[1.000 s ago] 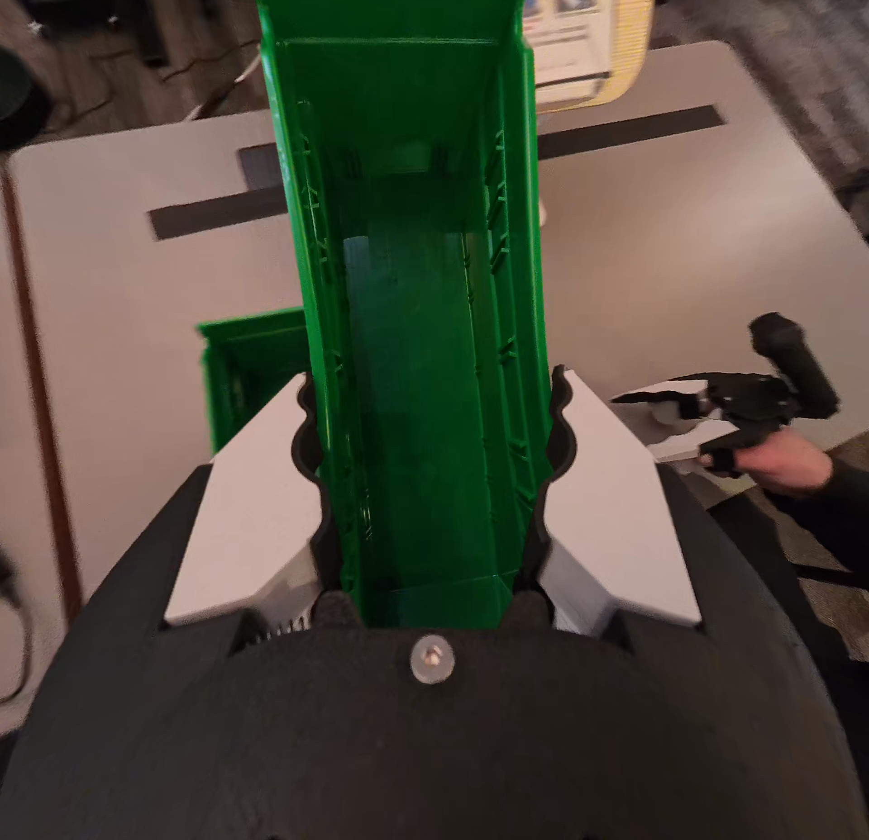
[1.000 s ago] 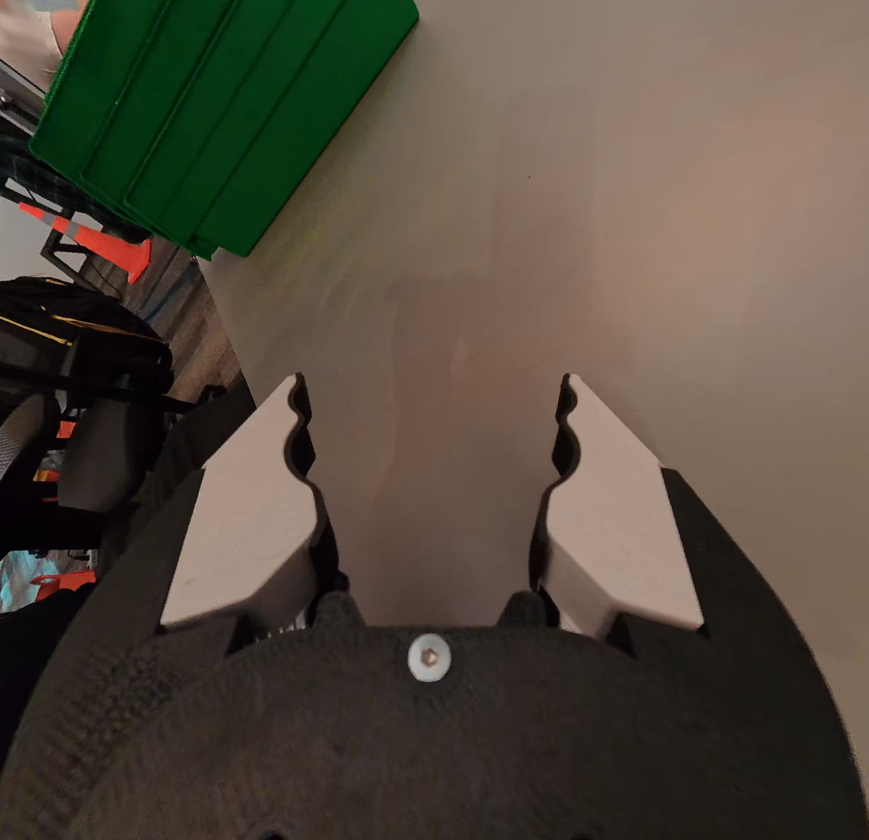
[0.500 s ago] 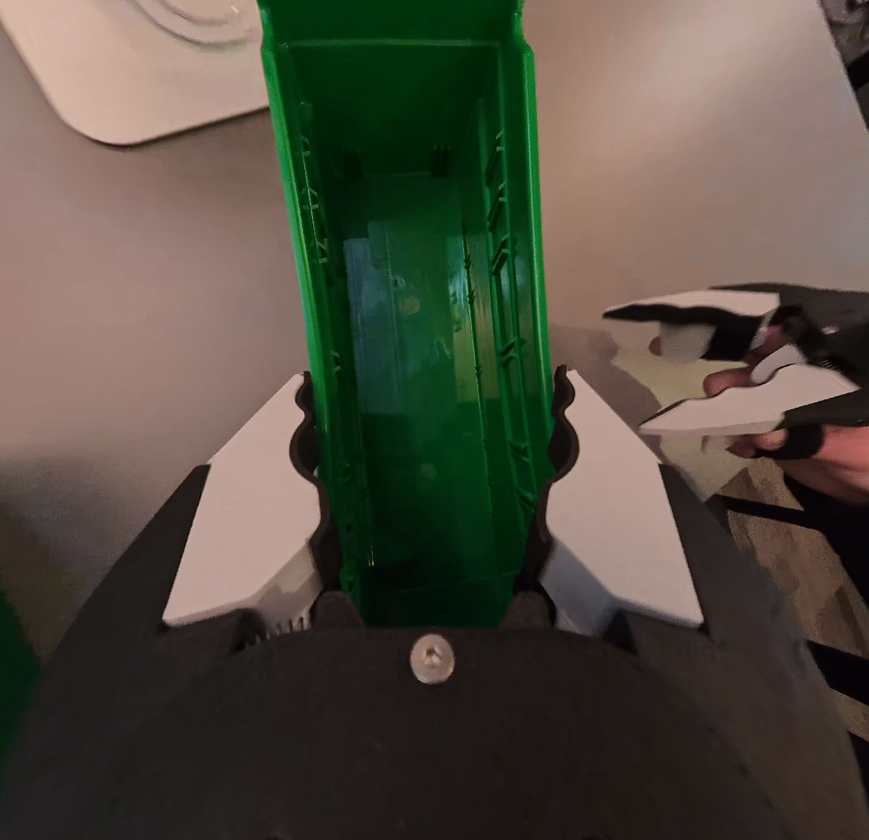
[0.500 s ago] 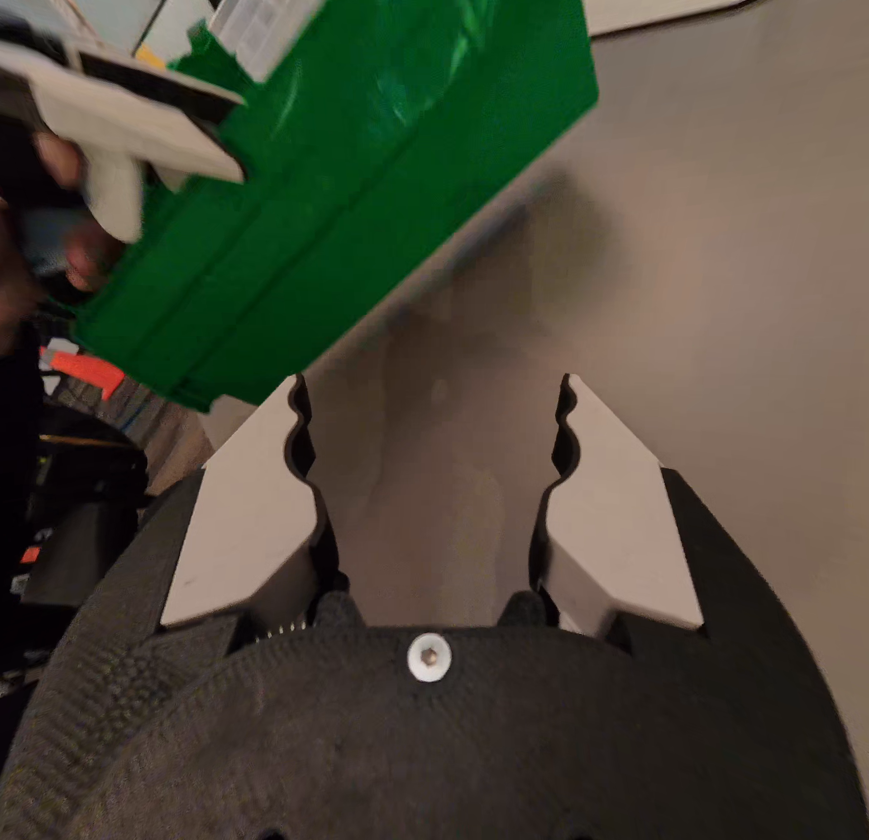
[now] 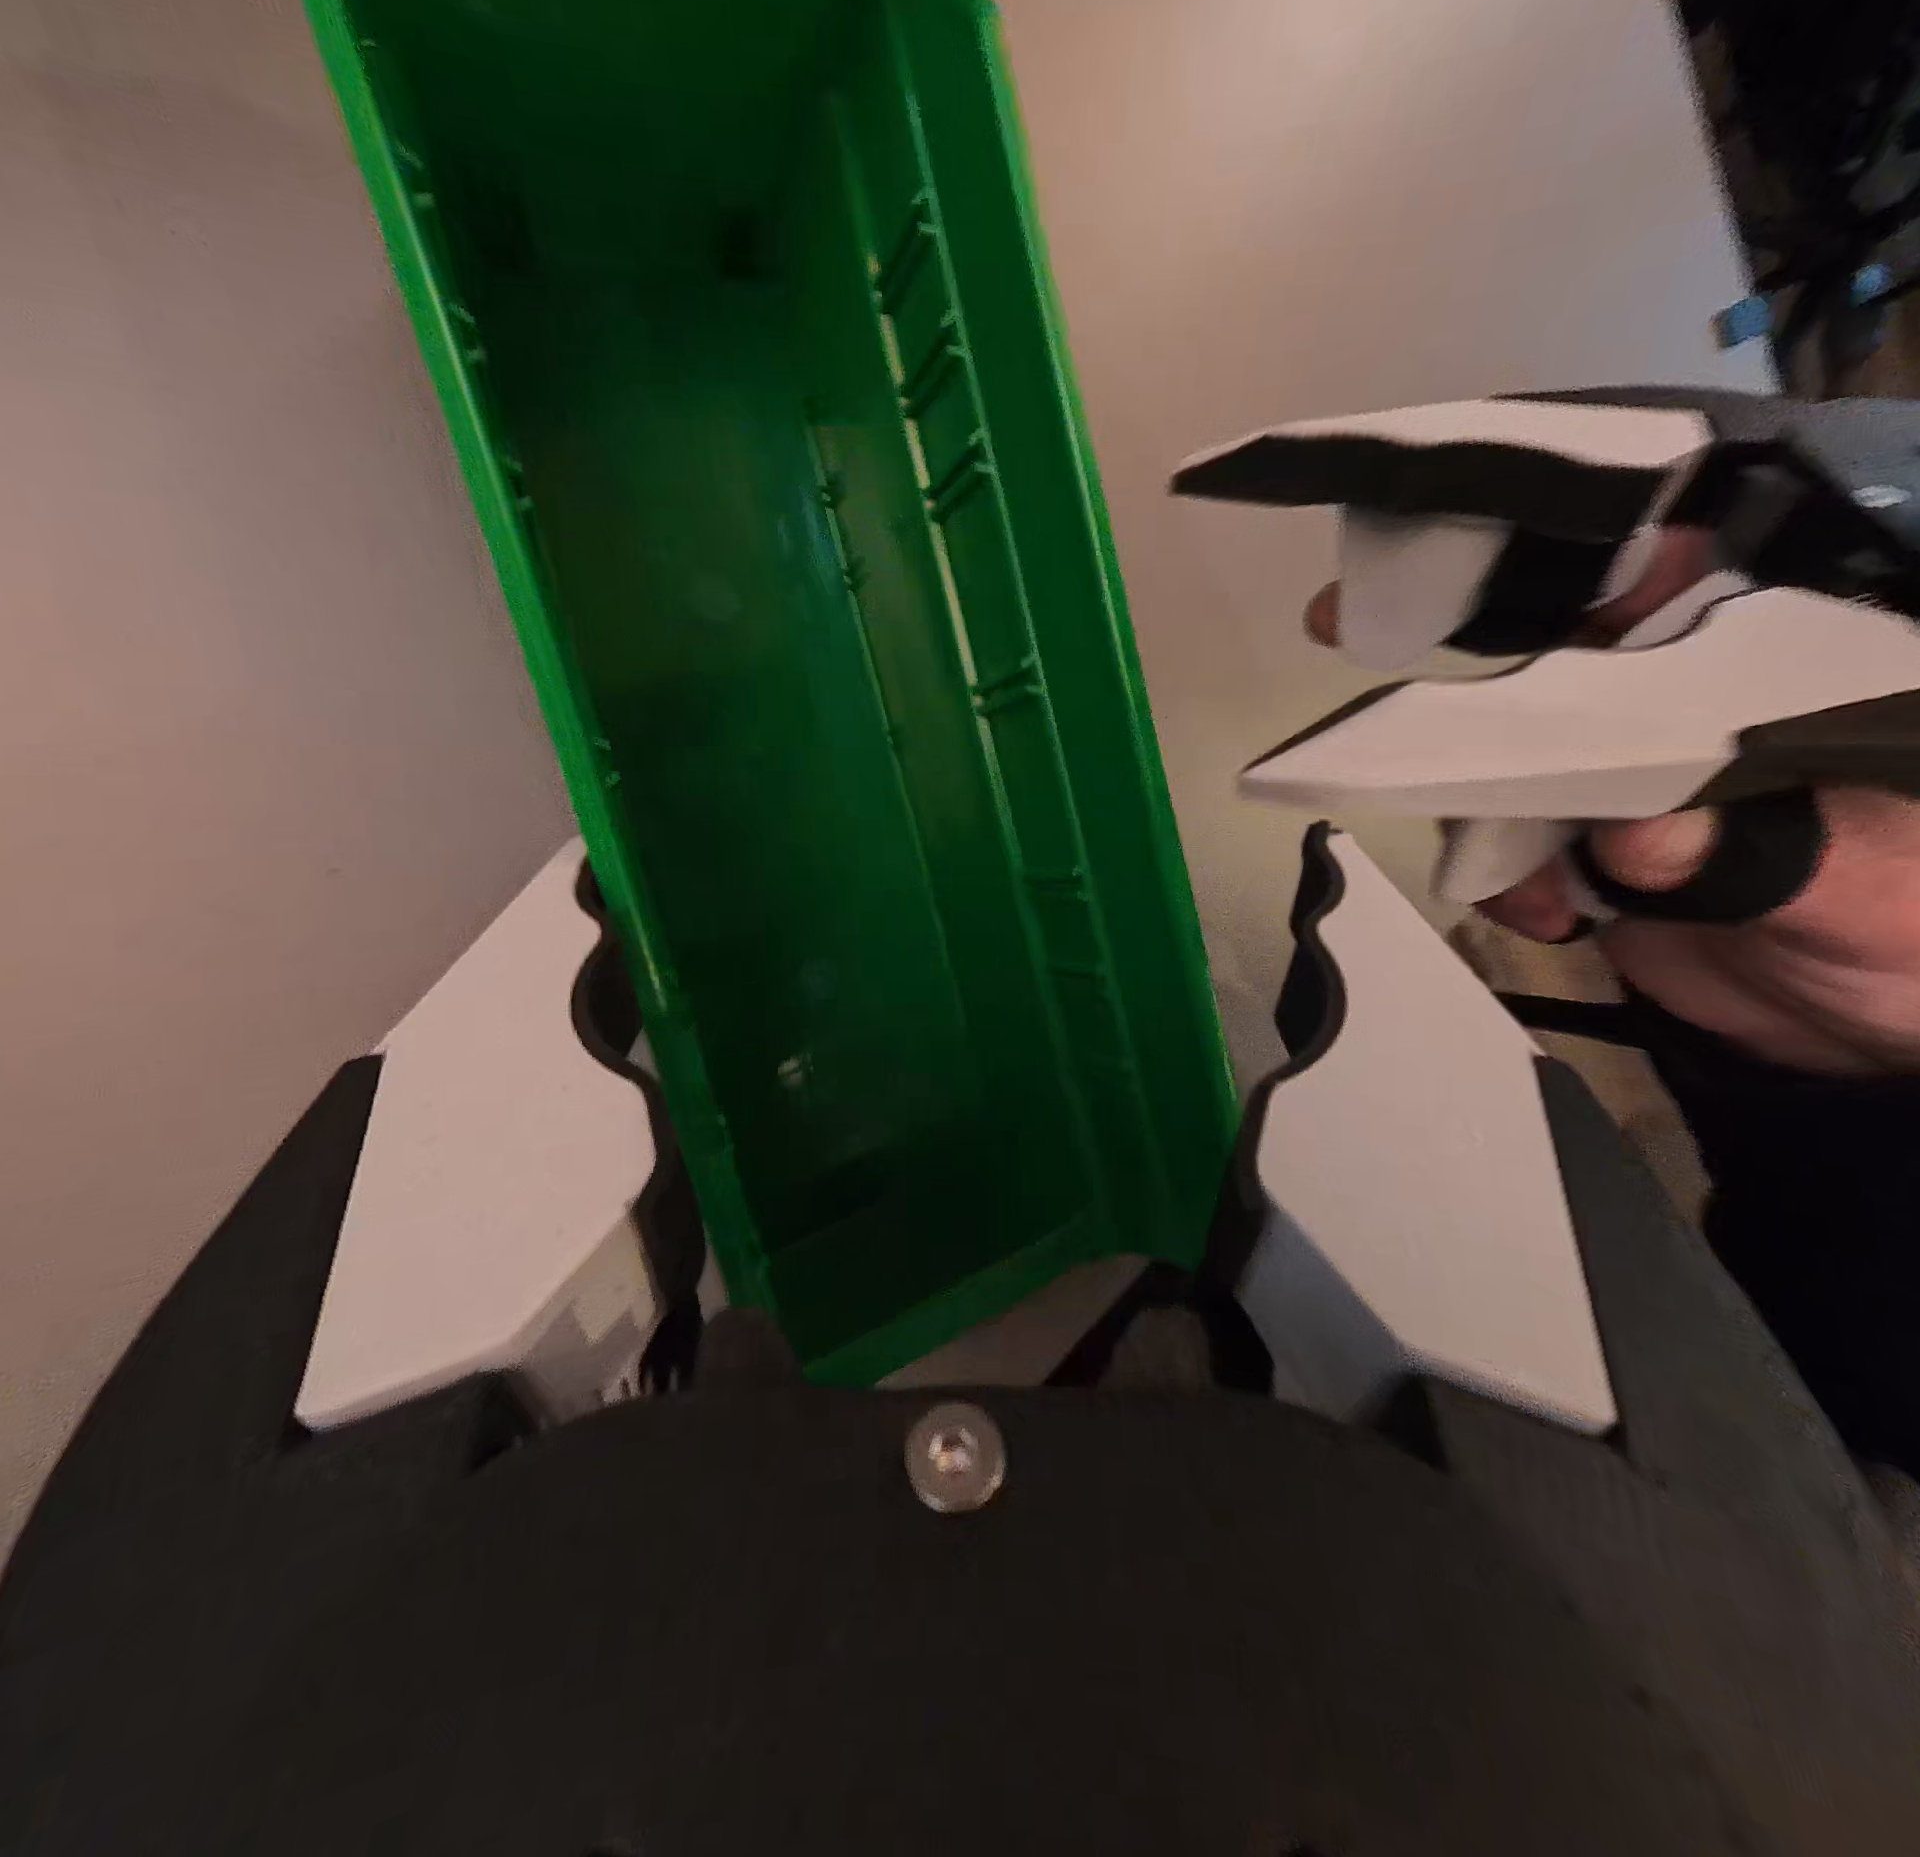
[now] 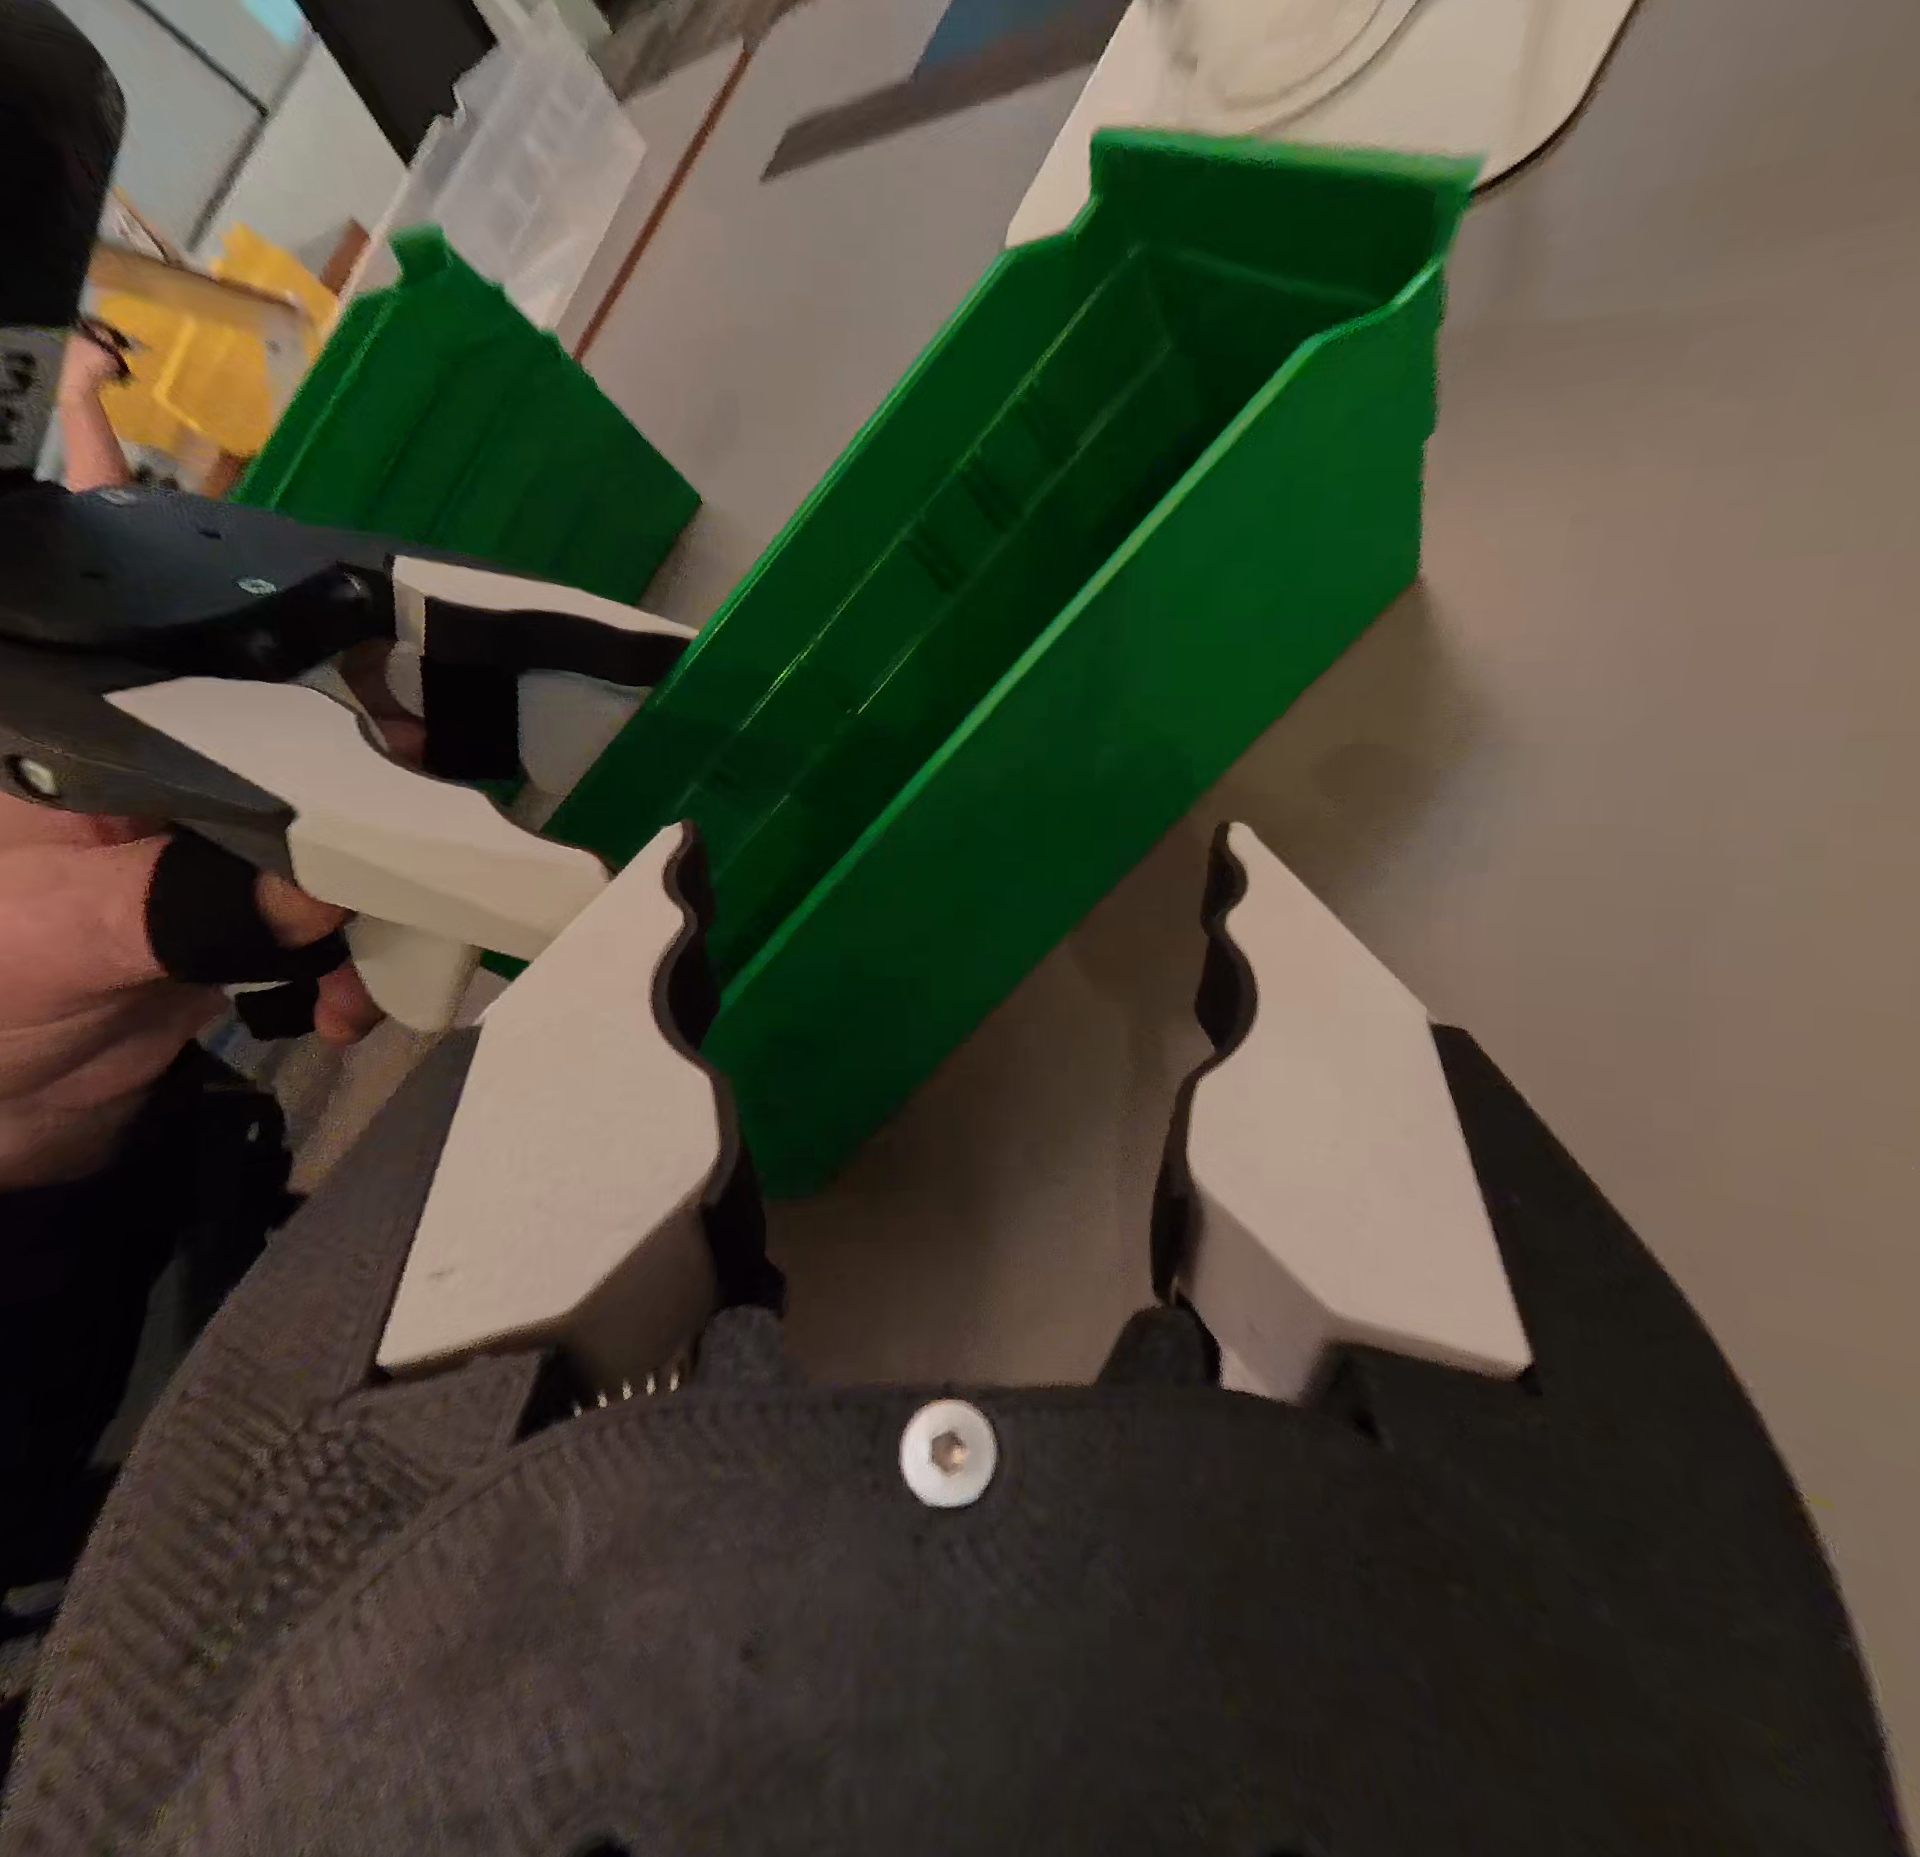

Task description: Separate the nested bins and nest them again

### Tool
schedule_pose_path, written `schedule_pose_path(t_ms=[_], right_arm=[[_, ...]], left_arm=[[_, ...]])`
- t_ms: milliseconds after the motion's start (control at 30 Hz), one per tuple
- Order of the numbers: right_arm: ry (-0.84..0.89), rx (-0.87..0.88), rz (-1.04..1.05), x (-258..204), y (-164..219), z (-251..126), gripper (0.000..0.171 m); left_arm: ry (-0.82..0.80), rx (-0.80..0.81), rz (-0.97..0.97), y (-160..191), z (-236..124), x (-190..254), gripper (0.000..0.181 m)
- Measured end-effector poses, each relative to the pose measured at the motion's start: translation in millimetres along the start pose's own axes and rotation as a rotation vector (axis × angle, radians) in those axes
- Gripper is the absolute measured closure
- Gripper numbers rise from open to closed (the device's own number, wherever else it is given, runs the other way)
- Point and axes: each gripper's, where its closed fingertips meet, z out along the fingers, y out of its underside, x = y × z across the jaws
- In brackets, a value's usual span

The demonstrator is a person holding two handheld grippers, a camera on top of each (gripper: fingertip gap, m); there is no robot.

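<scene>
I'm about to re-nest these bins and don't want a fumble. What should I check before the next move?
1. Is the near green bin resting on the table: ok.
2. Is the left gripper clear of it: not ok, its fingers flank the bin's near end.
3. Is the right gripper open and empty: ok.
4. Is the near bin's inside empty: ok.
5. Is the second green bin separate, on the table: ok.
6. Which way the second bin faces: cannot tell.

The left wrist view looks close along its fingers (image 5: 499, 1132) into the bin (image 5: 831, 664); the right wrist view faces the same bin (image 6: 1039, 664) from beside it, over the worktop (image 6: 1662, 664).
</scene>
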Motion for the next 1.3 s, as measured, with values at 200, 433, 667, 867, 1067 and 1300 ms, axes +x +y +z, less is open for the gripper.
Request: schedule_pose_path(t_ms=[200,433,667,867,1067,1300], right_arm=[[0.252,-0.117,-0.235,27,12,-5,0.110],[0.243,-0.227,-0.375,22,20,-6,0.154],[0.331,-0.302,-0.416,57,12,-39,0.159],[0.372,-0.311,-0.425,111,5,-85,0.159],[0.421,-0.346,-0.466,148,6,-127,0.158],[0.480,-0.332,-0.451,173,6,-151,0.157]], left_arm=[[0.286,0.086,-0.111,8,-2,48,0.045],[0.257,0.127,-0.025,25,-36,36,0.056],[0.067,0.299,-0.031,-15,-128,-25,0.056],[-0.336,0.301,-0.064,6,-214,-142,0.038],[-0.577,0.152,-0.146,64,-262,-236,0.035],[-0.585,0.018,-0.199,98,-262,-262,0.045]])
